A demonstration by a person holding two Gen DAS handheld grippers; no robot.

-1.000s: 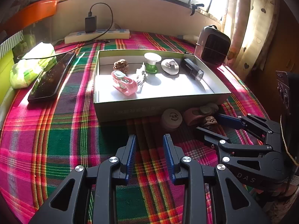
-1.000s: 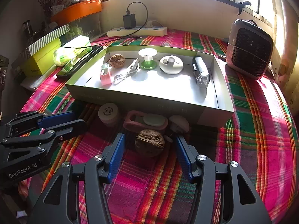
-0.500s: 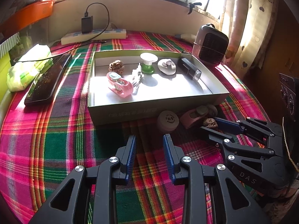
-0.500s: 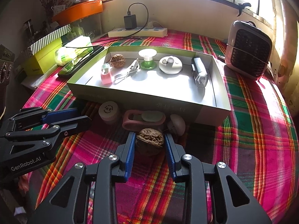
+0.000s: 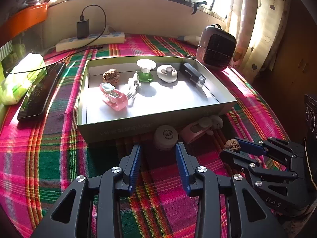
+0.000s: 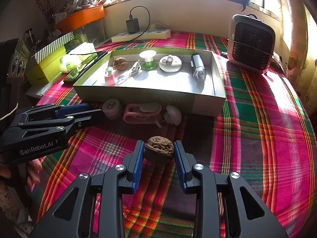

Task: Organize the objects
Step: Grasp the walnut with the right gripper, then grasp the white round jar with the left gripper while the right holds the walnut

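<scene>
My right gripper (image 6: 159, 144) is shut on a brown walnut (image 6: 159, 148), held just over the plaid cloth in front of the open cardboard box (image 6: 138, 93). The left wrist view shows that walnut (image 5: 232, 145) between the right gripper's fingertips (image 5: 232, 148). My left gripper (image 5: 158, 146) has its jaws opening with nothing between them; a white round cap (image 5: 166, 136) lies just ahead of it. Beside the cap lie a pink clip (image 5: 195, 130) and a white knob (image 5: 217, 122). Inside the box (image 5: 138, 123) sit another walnut (image 5: 111, 76), a pink clip (image 5: 114, 97), a green spool (image 5: 146, 69) and several more small items.
A small heater (image 5: 217, 47) stands right of the box, with a power strip (image 5: 90, 42) behind it. A black phone (image 5: 40, 93) and a tissue pack (image 5: 21, 79) lie to the left. Fingers of the person's hand (image 6: 34, 170) show under the left gripper.
The right gripper closed on the walnut and drew it back from the box. The left gripper's jaws widened; the left hand stayed nearly in place.
</scene>
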